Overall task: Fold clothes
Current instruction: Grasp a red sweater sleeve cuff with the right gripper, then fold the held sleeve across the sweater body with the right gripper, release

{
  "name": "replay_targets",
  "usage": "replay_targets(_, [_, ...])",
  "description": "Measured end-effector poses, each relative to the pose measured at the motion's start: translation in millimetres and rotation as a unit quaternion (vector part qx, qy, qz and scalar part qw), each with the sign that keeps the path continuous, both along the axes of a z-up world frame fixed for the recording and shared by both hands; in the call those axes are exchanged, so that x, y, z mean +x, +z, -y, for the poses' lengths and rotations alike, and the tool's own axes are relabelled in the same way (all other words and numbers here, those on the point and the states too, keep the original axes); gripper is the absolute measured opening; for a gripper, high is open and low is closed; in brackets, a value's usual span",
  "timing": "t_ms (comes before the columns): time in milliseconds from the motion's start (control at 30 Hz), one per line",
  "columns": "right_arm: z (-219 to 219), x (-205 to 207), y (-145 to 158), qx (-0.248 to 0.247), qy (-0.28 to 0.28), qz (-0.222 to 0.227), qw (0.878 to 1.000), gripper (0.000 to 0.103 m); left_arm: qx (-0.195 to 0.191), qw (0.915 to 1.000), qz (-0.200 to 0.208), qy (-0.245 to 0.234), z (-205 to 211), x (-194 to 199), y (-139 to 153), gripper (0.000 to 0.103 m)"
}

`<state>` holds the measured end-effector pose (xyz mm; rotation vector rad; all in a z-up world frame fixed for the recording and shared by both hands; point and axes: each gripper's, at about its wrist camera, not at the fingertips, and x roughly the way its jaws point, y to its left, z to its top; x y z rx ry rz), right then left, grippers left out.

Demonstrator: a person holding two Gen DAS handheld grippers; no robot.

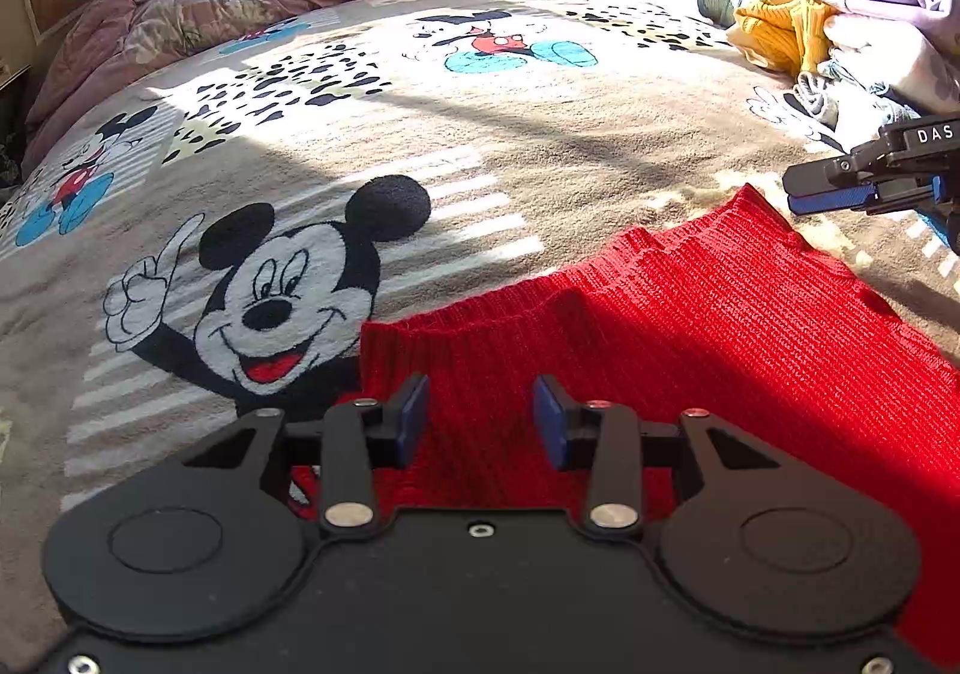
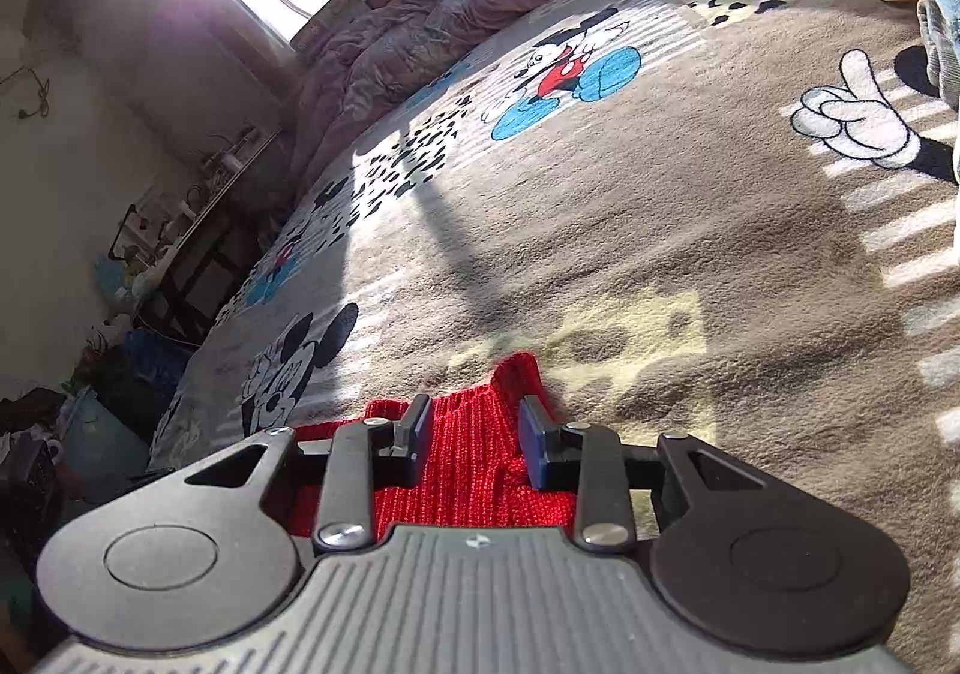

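Left tool [image 1: 481, 419] released above red knit sweater [image 1: 690, 314], right tool [image 2: 474, 434] likewise released over its corner, cartoon-mouse bedspread [image 1: 480, 134] ahead, piled clothes [image 1: 870, 14] beyond.

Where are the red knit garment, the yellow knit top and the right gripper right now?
red knit garment [image 1: 690, 308], left wrist view, middle of the flat knit.
yellow knit top [image 1: 774, 35], left wrist view, its front fold in the pile.
right gripper [image 2: 474, 437], right wrist view, gap between its fingertips.
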<state>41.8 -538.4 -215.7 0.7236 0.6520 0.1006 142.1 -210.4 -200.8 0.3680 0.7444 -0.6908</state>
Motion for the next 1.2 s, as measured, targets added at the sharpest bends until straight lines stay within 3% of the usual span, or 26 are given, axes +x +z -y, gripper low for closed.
replay_targets(100, [1.2, 22.5, -18.3, 0.004, -0.017, -0.033, 0.999, 0.038, 0.010, 0.9999, -0.006, 0.010, 5.0, 6.1, -6.4, 0.038])
replay_targets(167, [11.3, 27.4, -36.9, 0.042, -0.038, -0.046, 0.997, 0.027, 0.010, 0.9996, -0.019, 0.016, 5.6, 11.8, -7.4, 0.039])
replay_targets(233, [19.2, 20.5, -36.5, 0.075, -0.050, -0.042, 0.995, 0.026, 0.004, 0.9993, -0.032, 0.020, 4.7, 16.5, -3.7, 0.039])
replay_targets(367, [20.6, -13.9, -19.8, 0.097, -0.049, -0.008, 0.994, 0.045, 0.009, 0.9996, -0.022, 0.017, 7.4, 12.6, 11.4, 0.046])
replay_targets(467, [10.4, -63.3, -1.3, 0.088, -0.046, 0.020, 0.995, 0.047, 0.012, 0.9996, -0.013, 0.020, 12.1, 2.2, 27.9, 0.058])
replay_targets(533, [0.4, -100.1, 8.9, 0.081, -0.046, 0.049, 0.994, 0.047, 0.024, 0.9995, 0.002, 0.021, 18.3, -10.5, 41.1, 0.059])
replay_targets(600, [-8.9, -143.6, 13.5, 0.075, -0.055, 0.076, 0.993, 0.054, 0.032, 0.9991, 0.020, 0.018, 24.2, -27.8, 54.6, 0.062])
replay_targets(700, [-19.5, -188.4, 13.4, 0.040, -0.078, 0.086, 0.992, 0.054, 0.036, 0.9985, 0.038, 0.012, 29.0, -63.1, 75.9, 0.068])
replay_targets(767, [-31.2, -209.1, 12.7, -0.005, -0.084, 0.076, 0.993, 0.056, 0.030, 0.9987, 0.040, 0.010, 26.5, -89.1, 88.1, 0.074])
replay_targets(900, [-50.0, -246.2, 10.9, -0.073, -0.090, 0.060, 0.992, 0.073, 0.031, 0.9983, 0.047, 0.015, 21.6, -129.4, 98.4, 0.077])
replay_targets(1000, [-54.2, -267.7, 5.2, -0.080, -0.101, 0.048, 0.991, 0.078, 0.029, 0.9982, 0.043, 0.030, 18.2, -149.0, 98.7, 0.077])
replay_targets(1200, [-50.2, -308.4, -4.8, -0.049, -0.132, 0.042, 0.989, 0.080, 0.022, 0.9982, 0.047, 0.031, 25.7, -186.0, 103.8, 0.077])
